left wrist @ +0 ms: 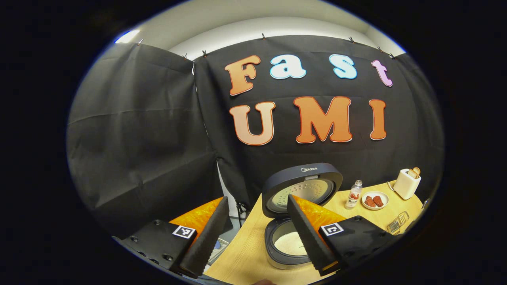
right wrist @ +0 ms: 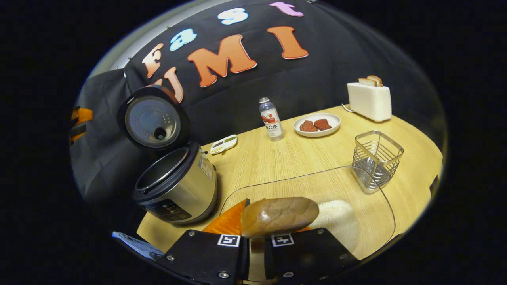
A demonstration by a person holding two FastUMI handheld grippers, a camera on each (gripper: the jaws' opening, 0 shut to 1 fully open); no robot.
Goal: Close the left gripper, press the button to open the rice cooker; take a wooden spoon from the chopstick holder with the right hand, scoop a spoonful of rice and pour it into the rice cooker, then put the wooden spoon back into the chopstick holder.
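Left gripper [left wrist: 261,233]: agape, empty, lower centre.
Right gripper [right wrist: 255,241]: clamps spoon [right wrist: 279,215], bowl over rice [right wrist: 336,219] to scoop.
Cooker [right wrist: 176,186]: lid up, ready.

My bench [right wrist: 277,158] is pale yellow wood with fine straight grain. The rice cooker [right wrist: 178,190] has a silver body and a dark rim and lid. The wooden spoon [right wrist: 279,215] I hold is glossy brown. Near the bench's far edge stand a cream toaster [right wrist: 368,102] and a white plate [right wrist: 317,124] of reddish-brown pieces; the rice [right wrist: 336,219] is white.
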